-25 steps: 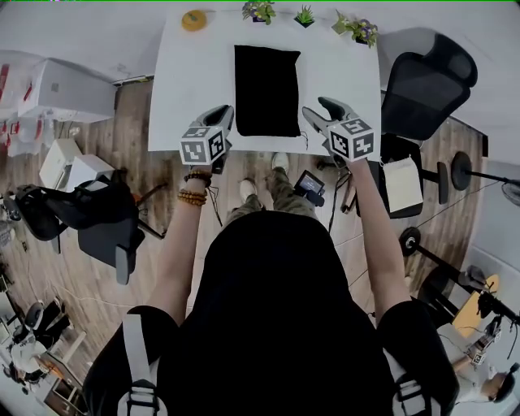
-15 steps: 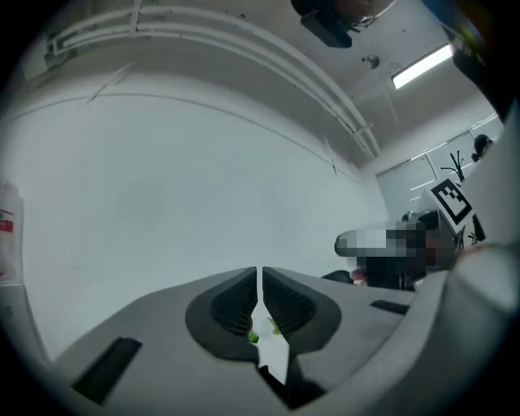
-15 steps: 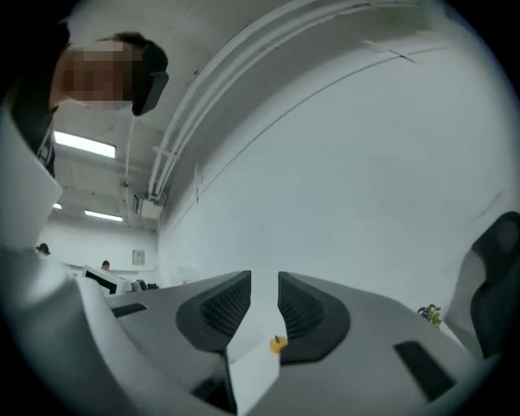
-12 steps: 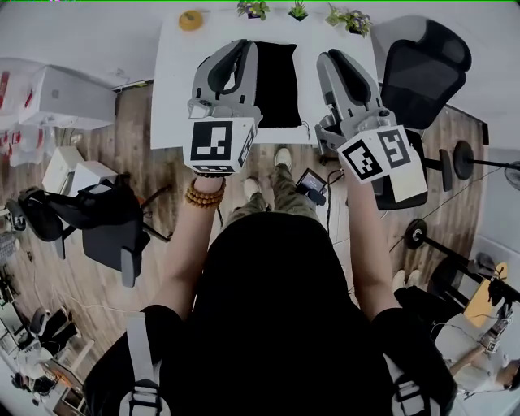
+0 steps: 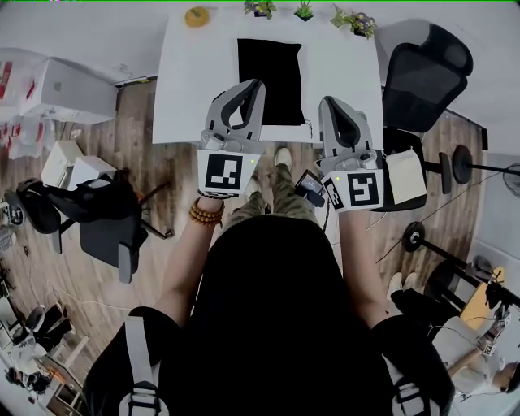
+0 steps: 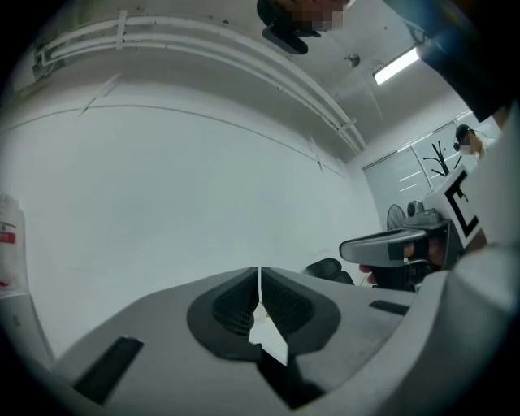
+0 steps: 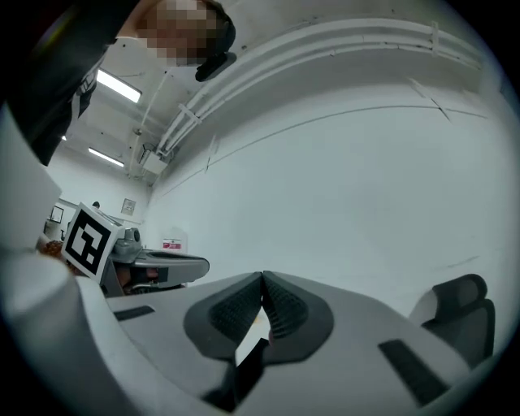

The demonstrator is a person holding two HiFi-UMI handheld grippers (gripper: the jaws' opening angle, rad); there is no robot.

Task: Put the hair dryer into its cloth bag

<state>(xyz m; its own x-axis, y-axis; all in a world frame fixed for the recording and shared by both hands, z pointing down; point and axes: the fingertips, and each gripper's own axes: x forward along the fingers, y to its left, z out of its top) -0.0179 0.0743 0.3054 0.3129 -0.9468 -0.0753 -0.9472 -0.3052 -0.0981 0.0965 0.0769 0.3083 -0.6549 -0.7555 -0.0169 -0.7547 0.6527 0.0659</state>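
The black cloth bag [image 5: 270,77] lies flat on the white table [image 5: 187,89], its opening toward the table's near edge. No hair dryer shows in any view. Both grippers are held up in front of the person, above the table's near edge and apart from the bag. My left gripper [image 5: 253,84] [image 6: 259,272] points level at a bare white wall; its jaws have just closed the last bit and are shut with nothing between them. My right gripper [image 5: 327,101] [image 7: 262,278] also faces the wall; its jaws have just been closing and meet on nothing.
A yellow round object [image 5: 195,16] and small potted plants [image 5: 354,24] line the table's far edge. A black office chair [image 5: 426,73] stands right of the table, another dark chair [image 5: 89,215] on the wood floor at the left, and white boxes [image 5: 69,89] beyond it.
Both grippers rose from the table's near edge toward the head camera and now look larger. The right gripper's jaws went from spread to shut. The bag has not moved.
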